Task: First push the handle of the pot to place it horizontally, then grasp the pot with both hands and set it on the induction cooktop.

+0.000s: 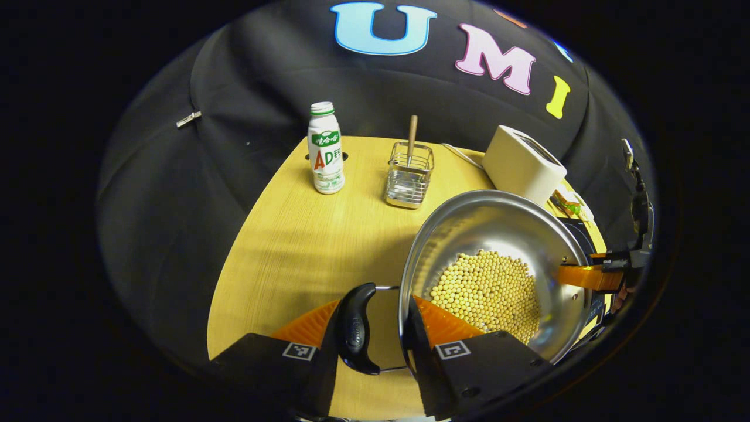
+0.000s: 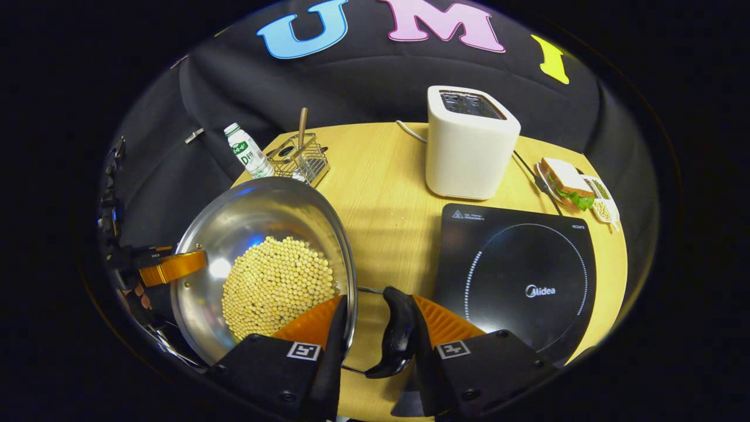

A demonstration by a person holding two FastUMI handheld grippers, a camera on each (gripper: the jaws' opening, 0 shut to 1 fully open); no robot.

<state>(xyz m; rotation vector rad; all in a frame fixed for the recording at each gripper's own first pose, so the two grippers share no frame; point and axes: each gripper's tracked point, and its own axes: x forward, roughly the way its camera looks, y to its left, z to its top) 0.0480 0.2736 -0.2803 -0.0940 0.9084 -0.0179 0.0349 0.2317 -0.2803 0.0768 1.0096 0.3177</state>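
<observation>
Holding the pot (image 2: pixel 263 264) of beans by a side handle in each gripper, left gripper (image 1: pixel 378 337) and right gripper (image 2: pixel 375 331) both clamped, you should lift level and carry it from the worktop (image 2: pixel 387 193) onto the cooktop (image 2: pixel 515 275) beside it.

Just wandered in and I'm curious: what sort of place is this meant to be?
Probably a mock kitchen counter in a recording booth: a wooden table holds an induction cooktop, a white toaster and a steel pot of soybeans.
</observation>
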